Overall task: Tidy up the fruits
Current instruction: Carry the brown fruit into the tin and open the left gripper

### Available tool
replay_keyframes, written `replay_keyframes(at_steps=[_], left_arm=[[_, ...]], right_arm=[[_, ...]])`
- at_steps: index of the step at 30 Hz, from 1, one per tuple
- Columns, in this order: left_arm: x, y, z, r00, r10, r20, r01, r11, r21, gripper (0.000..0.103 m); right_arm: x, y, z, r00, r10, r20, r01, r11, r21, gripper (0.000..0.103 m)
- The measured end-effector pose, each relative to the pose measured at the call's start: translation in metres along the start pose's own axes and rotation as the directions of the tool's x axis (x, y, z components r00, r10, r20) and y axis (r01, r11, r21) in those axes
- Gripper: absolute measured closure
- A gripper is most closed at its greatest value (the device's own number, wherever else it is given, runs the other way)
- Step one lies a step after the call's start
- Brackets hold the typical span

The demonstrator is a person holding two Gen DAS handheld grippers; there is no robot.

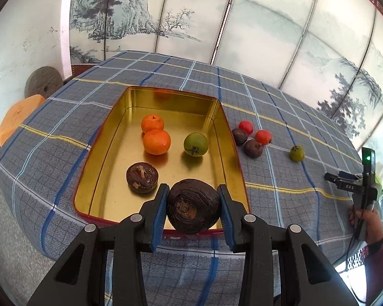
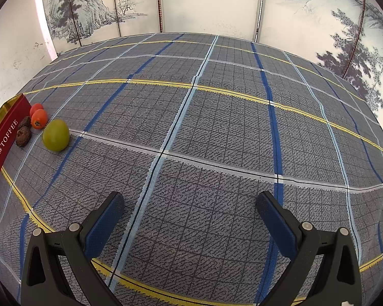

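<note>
My left tongs point(image 1: 193, 205) are clamped on a dark brown wrinkled fruit point(image 1: 193, 206), both blue pads pressed against its sides, and I have it hanging over the near edge of the gold tin point(image 1: 97, 178). Everything below I place against that tin.

Inside it lie two mandarins point(image 1: 155, 135), touching each other toward the far left, a green fruit with a dark stem point(image 1: 195, 144) to their right, and a second dark brown fruit point(image 1: 142, 177) near the front, just left of the one I hold.

Outside the tin's right wall, on the checked cloth of the worktop point(image 1: 280, 117), I see two dark wrinkled fruits point(image 1: 246, 142) close to the wall, two small red fruits point(image 1: 255, 132) just beyond them, and one green fruit point(image 1: 297, 153) further right, apart from the rest.

My right tongs point(image 2: 190, 210) stand wide open over bare cloth well to the right of the tin, with nothing between the pads. From that side I read "TOFFEE" on the tin's red outer wall point(image 2: 2, 150).
</note>
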State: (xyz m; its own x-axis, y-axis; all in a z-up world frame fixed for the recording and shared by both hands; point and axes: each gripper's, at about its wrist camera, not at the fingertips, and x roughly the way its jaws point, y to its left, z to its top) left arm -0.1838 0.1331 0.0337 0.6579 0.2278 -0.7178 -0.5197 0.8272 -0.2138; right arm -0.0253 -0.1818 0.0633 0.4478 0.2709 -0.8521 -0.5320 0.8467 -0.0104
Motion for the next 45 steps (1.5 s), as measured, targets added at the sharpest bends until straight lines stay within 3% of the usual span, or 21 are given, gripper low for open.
replay_keyframes(at_steps=[8,32,45], left_arm=[[0.009,0.002,0.005,1.0,-0.002,0.001,0.002,1.0,0.011,0.064],[0.057,-0.014,0.026,0.996,0.088,-0.008,-0.086,0.988,0.128,0.064],[0.07,-0.016,0.031,0.993,0.116,0.002,-0.115,0.984,0.138,0.06]], right_arm=[[0.0,0.0,0.0,1.0,0.0,0.0,0.0,1.0,0.0,0.0],[0.0,0.0,0.0,1.0,-0.004,0.0,0.004,1.0,0.004,0.0],[0.0,0.0,0.0,1.0,-0.005,0.0,0.005,1.0,0.004,0.0]])
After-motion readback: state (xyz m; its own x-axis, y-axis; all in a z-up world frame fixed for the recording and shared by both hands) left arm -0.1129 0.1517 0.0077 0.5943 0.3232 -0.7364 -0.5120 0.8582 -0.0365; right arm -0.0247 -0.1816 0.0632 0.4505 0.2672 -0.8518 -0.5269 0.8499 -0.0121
